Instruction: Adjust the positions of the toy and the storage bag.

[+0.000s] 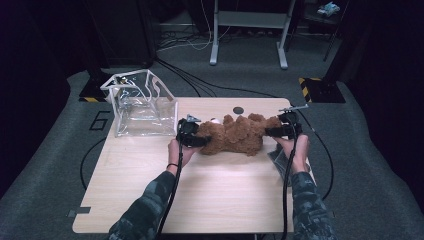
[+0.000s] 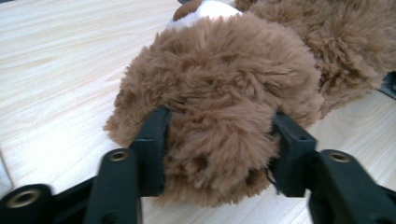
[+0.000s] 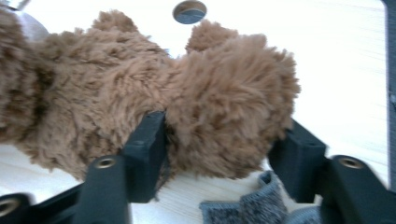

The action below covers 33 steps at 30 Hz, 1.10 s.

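A brown plush teddy bear (image 1: 235,135) lies on its side across the middle of the wooden table (image 1: 225,200). My left gripper (image 1: 202,141) is at the bear's left end. In the left gripper view its black jaws squeeze a furry limb of the bear (image 2: 224,93) from both sides, with a white patch showing behind it. My right gripper (image 1: 270,132) is at the bear's right end. In the right gripper view both jaws press into another rounded limb of the bear (image 3: 229,93). The limbs rest on or just above the tabletop.
A clear plastic bag (image 1: 140,102) stands open at the table's back left. A grey cloth (image 1: 280,160) lies under my right hand, its edge visible below the bear (image 3: 252,205). A dark round hole (image 1: 238,110) sits near the table's back edge. Cables trail off the front.
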Available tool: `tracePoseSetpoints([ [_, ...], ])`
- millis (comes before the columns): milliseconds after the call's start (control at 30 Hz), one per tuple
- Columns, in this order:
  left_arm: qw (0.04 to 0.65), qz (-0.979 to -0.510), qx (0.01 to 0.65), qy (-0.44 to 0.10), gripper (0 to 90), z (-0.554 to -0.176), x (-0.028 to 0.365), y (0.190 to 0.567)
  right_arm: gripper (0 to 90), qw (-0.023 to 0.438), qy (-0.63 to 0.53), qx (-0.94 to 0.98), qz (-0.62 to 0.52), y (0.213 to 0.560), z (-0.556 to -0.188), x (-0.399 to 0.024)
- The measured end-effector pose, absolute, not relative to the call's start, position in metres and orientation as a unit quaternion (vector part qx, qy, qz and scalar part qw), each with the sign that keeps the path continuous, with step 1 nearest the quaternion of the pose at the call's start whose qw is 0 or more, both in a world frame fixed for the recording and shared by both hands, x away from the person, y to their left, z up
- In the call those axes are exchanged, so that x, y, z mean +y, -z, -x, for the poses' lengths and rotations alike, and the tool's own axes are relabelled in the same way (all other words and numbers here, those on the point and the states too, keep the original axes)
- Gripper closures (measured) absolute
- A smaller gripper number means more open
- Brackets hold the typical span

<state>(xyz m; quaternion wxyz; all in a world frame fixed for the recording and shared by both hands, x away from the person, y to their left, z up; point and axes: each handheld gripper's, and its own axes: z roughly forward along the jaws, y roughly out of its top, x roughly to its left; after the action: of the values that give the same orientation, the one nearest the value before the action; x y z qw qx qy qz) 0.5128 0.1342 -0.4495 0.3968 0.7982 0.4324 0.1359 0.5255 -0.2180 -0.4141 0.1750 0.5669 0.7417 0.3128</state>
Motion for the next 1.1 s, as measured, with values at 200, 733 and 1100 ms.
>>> tracePoseSetpoints([
  [200,0.395,-0.8,0.429,-0.143,63.6,-0.513,0.132,0.451,62.1,0.188,-0.322,0.742,-0.557,0.417,-0.522,-0.218],
  [733,0.416,-0.788,0.416,-0.183,77.6,-0.506,0.132,0.442,74.0,0.238,-0.342,0.729,-0.542,0.404,-0.506,-0.21],
  [1100,0.428,-0.784,0.406,-0.194,77.8,-0.512,0.142,0.422,74.1,0.256,-0.371,0.724,-0.523,0.385,-0.488,-0.21],
])
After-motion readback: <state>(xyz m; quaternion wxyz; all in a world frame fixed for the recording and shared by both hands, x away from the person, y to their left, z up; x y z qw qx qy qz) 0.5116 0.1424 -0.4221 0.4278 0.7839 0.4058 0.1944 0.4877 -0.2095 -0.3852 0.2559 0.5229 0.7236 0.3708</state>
